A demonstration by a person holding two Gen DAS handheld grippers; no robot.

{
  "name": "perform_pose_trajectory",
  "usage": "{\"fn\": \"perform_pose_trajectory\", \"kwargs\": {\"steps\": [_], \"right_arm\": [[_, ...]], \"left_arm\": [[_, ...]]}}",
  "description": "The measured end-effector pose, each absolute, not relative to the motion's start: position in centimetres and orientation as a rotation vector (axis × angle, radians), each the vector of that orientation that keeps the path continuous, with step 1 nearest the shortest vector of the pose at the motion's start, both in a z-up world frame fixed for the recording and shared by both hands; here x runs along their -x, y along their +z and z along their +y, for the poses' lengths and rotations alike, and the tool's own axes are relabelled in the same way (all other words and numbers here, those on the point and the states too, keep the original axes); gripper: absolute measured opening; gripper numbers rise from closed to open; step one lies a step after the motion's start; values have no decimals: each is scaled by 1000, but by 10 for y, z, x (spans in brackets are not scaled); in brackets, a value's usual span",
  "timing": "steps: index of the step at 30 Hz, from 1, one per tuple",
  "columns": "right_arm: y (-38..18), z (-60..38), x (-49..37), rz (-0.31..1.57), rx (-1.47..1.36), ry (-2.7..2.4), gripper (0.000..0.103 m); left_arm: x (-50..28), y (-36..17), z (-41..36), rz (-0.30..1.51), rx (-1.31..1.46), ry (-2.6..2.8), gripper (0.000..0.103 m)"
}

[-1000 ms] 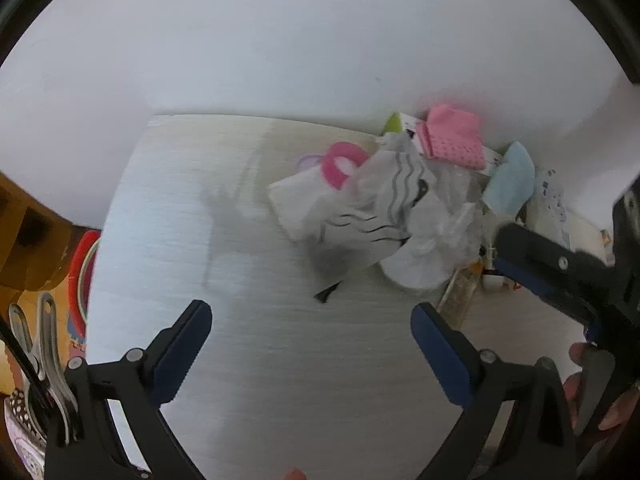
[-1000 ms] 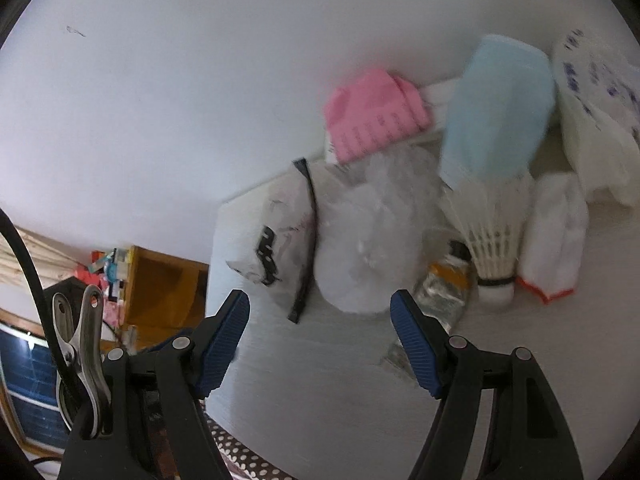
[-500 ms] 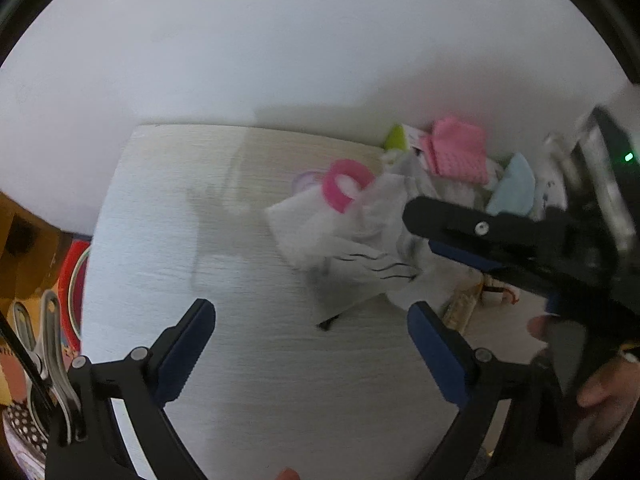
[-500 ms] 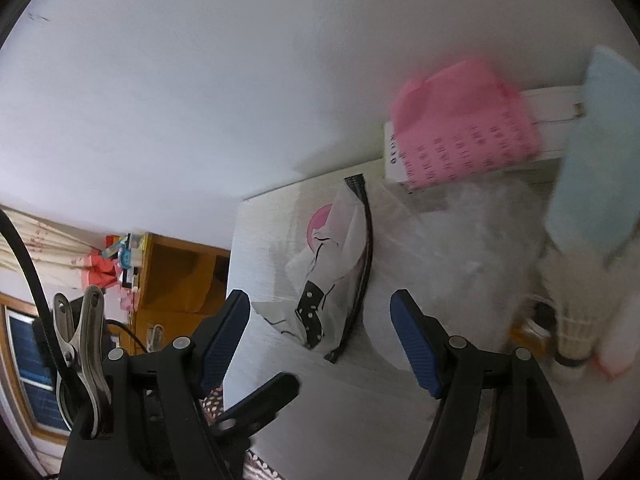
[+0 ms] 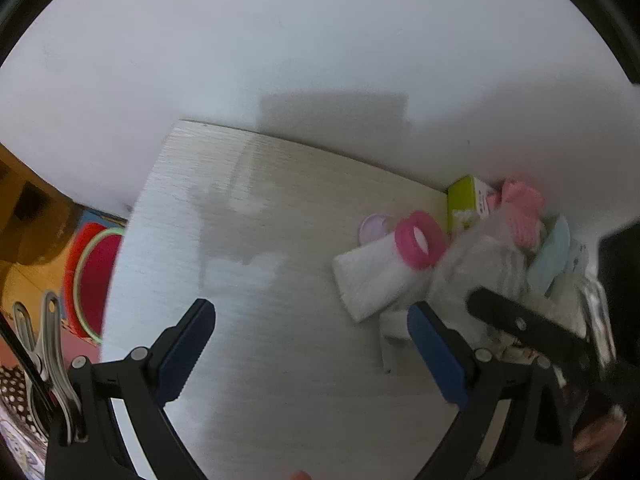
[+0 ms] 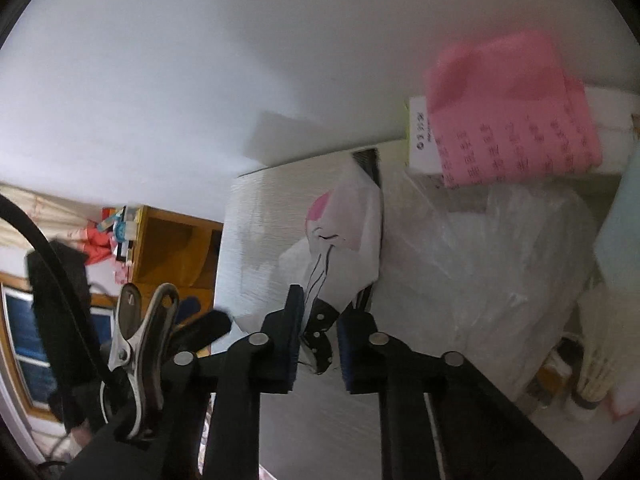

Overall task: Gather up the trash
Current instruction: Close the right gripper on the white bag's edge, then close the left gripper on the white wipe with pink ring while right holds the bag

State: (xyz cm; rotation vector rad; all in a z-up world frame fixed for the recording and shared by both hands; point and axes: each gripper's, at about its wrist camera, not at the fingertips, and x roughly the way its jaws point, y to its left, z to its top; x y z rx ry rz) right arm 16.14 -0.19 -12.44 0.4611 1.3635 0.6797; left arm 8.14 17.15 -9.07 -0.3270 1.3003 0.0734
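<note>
A white plastic bag (image 6: 344, 240) printed with black lines and a pink patch lies at the near side of a trash pile on the pale table (image 6: 248, 240). My right gripper (image 6: 318, 340) is closing on the bag's black dotted corner. The corner sits between the pads, with a gap still showing on the right side. Behind the printed bag lies a crumpled clear plastic bag (image 6: 480, 260). My left gripper (image 5: 308, 312) hangs open over bare table (image 5: 260, 260), left of the pile, with nothing between its fingers. One black finger (image 5: 520, 324) of the right gripper reaches into the left wrist view.
The pile also holds a pink tape ring (image 5: 420, 240), a white folded pack (image 5: 372, 276), a green box (image 5: 464, 200), pink paper (image 6: 508, 108) on a white box (image 6: 420, 144) and a shuttlecock (image 6: 592, 380). A white wall backs the table. A red basin (image 5: 92, 280) and wooden shelf (image 6: 176, 248) stand beyond its left edge.
The right gripper came in close to the printed bag and its jaws narrowed from wide apart to a small gap around the bag's corner. The left gripper shifted left, away from the pile.
</note>
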Motion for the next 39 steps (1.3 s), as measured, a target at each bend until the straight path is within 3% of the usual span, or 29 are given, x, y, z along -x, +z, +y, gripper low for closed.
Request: {"fn": "perform_pose_trajectory", "kwargs": {"steps": [10,15,28,30,32,33,35,39], "right_arm": [[-96,-45,-152,1265,-483,687,14],[-104,-65,-155,1277,-537,636,14],[-106,-59,-153,1281,-536,636,14],[-106,-56,-153,1278,-537,642,14],[-105,-53,-153,1275,-534,651,14],[-105,-51,-152,1272,-529,660,14],[-103,-51,-151,1253,-525,673,14],[-102,-45,-150,1256,-519,694,14]], "left_arm": [[-105,-111,137,1305,230,-2,99],[-110,-117,115,1254,135,-44,99],[-105,-160,104,1323,-56,-26,99],[-102,-159,109,1311,-42,-21,90],[-97,-154,110,1293,-28,-8,66],[-96,-153,113,1294,-22,-9,59],[-95,-151,121,1288,3,-29,27],[-87,-141,141,1284,20,-54,16]]}}
